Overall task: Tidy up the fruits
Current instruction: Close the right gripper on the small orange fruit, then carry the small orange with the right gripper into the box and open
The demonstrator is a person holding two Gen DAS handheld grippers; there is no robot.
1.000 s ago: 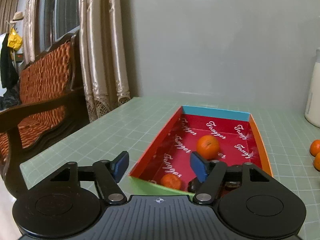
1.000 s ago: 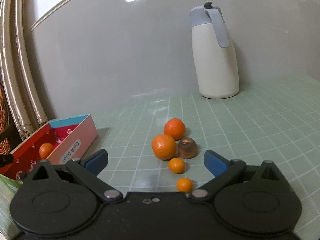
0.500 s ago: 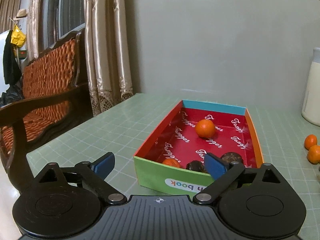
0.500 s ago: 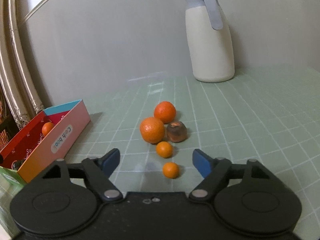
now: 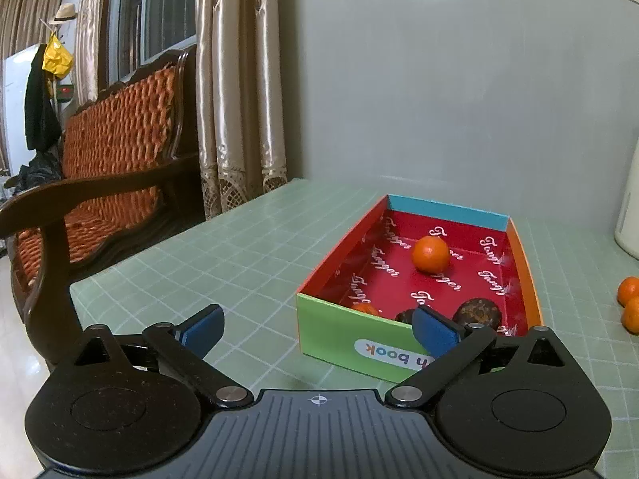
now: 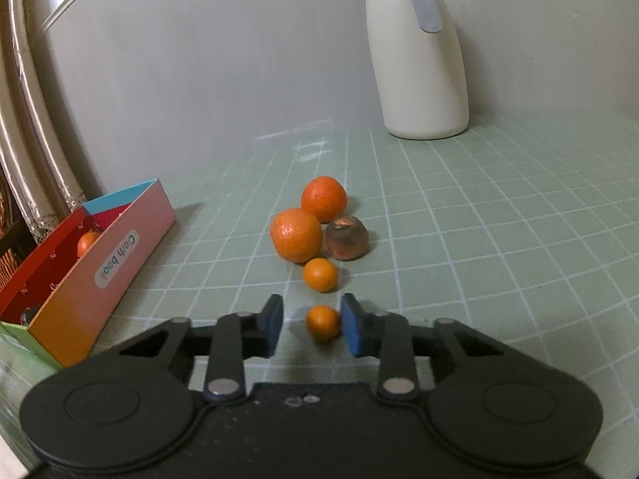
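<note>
A small orange (image 6: 322,321) lies on the green table between the closing jaws of my right gripper (image 6: 311,321). The right pad touches it; a gap shows at the left pad. Behind it lie another small orange (image 6: 319,274), two bigger oranges (image 6: 296,234) and a brown fruit (image 6: 346,238). The colourful box (image 5: 339,335) holds an orange (image 5: 430,254), two dark fruits (image 5: 477,313) and a small orange (image 5: 365,309) half hidden by its front wall. My left gripper (image 5: 319,329) hovers before that wall, jaws opening wide with nothing between them.
A cream jug (image 6: 419,60) stands at the back right by the grey wall. The box (image 6: 100,263) lies left of the fruit pile. A wooden bench with an orange cushion (image 5: 112,151) and curtains (image 5: 239,99) stand beyond the table's left edge.
My left gripper drew back out of the box and its jaws spread wide. My right gripper's jaws swung in from wide open around the nearest small orange.
</note>
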